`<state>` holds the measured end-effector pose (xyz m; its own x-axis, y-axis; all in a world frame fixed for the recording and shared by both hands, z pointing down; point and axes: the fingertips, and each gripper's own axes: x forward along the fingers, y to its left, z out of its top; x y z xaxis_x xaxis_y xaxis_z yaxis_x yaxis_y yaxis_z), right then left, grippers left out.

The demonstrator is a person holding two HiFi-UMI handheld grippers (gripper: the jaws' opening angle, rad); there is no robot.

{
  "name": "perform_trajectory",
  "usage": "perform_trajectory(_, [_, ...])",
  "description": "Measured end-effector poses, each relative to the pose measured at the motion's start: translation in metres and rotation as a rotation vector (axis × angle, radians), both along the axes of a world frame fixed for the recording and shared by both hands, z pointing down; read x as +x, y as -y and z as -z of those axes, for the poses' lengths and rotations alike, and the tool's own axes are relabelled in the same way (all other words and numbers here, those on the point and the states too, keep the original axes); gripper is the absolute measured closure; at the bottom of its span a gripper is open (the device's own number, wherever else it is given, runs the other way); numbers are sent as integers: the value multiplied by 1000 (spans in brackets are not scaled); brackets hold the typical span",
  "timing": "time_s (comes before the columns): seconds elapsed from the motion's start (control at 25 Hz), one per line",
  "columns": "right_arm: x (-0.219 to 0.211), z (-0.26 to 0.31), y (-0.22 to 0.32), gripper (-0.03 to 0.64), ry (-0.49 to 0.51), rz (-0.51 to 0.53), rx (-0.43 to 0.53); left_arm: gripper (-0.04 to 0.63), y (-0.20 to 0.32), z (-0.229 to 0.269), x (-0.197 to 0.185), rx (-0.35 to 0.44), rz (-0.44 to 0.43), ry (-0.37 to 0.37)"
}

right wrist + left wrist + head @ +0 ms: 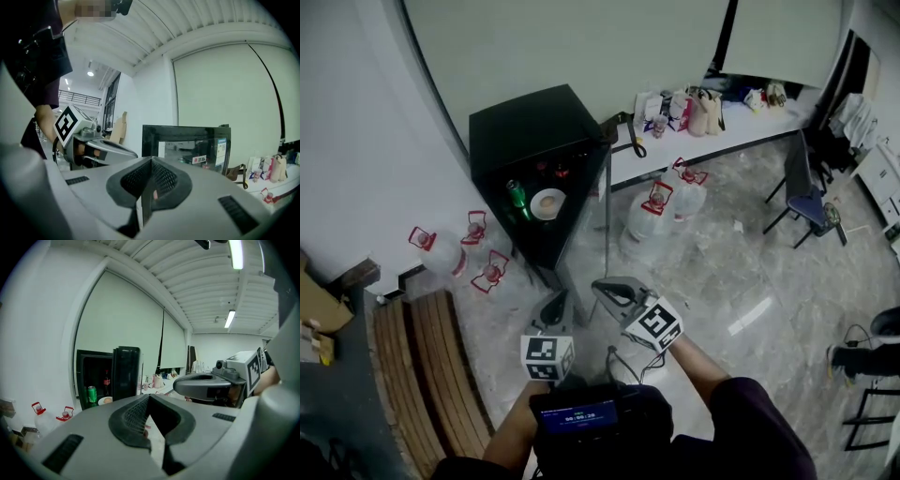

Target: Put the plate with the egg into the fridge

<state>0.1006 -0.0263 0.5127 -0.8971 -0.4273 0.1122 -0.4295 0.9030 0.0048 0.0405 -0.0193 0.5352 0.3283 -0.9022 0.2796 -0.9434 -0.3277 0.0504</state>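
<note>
Head view: white round plate with egg (548, 203) rests inside black cabinet fridge (534, 127); glass door (187, 145) stands open; left gripper (556, 302) and right gripper (600, 287): jaws together, empty.

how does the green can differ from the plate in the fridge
The green can stands tall and upright; the plate lies flat. The can is green; the plate is white and carries an egg. Both sit side by side on one shelf of the open fridge.

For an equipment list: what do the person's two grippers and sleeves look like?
The left gripper and right gripper are grey moulded plastic with dark mesh-textured pads, each carrying a white cube printed with black square markers. The sleeves are dark.
</note>
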Motion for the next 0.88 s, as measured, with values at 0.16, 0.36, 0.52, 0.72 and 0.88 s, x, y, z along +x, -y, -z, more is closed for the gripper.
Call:
perform_trajectory(0.16, [-3,4,7,609,11,-10,19,587,9,4,-2,4,4,-9])
perform_trajectory(0.36, [-9,13,17,609,1,-36,23,586,24,9,-6,17,4,-14])
perform_trajectory(0.52, [-12,20,28,609,48,-84,29,586,37,18,-10,34,3,-22])
perform_trajectory(0.72, [-18,23,39,609,59,-125,37,586,49,21,-18,42,7,-24])
perform_trajectory(0.88, [-20,29,49,609,84,-154,27,586,58,26,-21,50,3,-32])
